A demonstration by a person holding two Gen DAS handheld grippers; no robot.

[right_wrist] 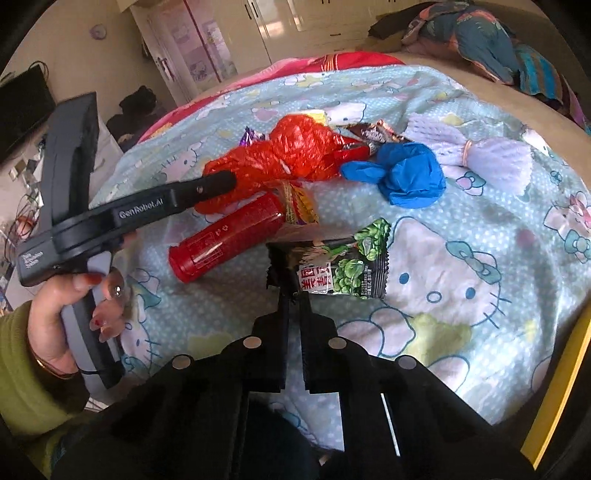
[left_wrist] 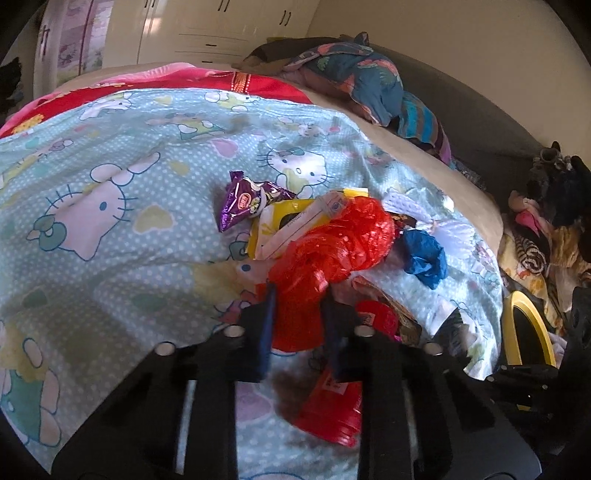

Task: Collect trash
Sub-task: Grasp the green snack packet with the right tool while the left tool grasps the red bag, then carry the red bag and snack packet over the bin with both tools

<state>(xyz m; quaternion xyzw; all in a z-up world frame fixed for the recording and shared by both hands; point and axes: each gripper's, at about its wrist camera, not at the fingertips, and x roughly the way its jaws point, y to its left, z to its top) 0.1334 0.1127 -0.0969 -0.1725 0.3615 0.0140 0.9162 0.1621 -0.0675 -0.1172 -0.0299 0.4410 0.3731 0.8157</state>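
Observation:
Trash lies piled on a Hello Kitty bedsheet (left_wrist: 110, 177). My left gripper (left_wrist: 299, 291) is shut on a crumpled red plastic bag (left_wrist: 332, 243); the bag also shows in the right wrist view (right_wrist: 291, 155), with the left gripper (right_wrist: 221, 182) pinching its near end. My right gripper (right_wrist: 293, 291) is shut on the edge of a green pea snack packet (right_wrist: 347, 266). Around them lie a red cylindrical can (right_wrist: 225, 240), a blue glove (right_wrist: 402, 175), a purple wrapper (left_wrist: 240, 199), a yellow packet (left_wrist: 280, 225) and a brown wrapper (right_wrist: 373, 133).
A white mesh foam sleeve (right_wrist: 480, 155) lies at the far right of the pile. Folded clothes (left_wrist: 369, 81) sit at the bed's head. A yellow-rimmed bin (left_wrist: 528, 328) stands beside the bed on the right. Wardrobes (left_wrist: 207, 33) line the far wall.

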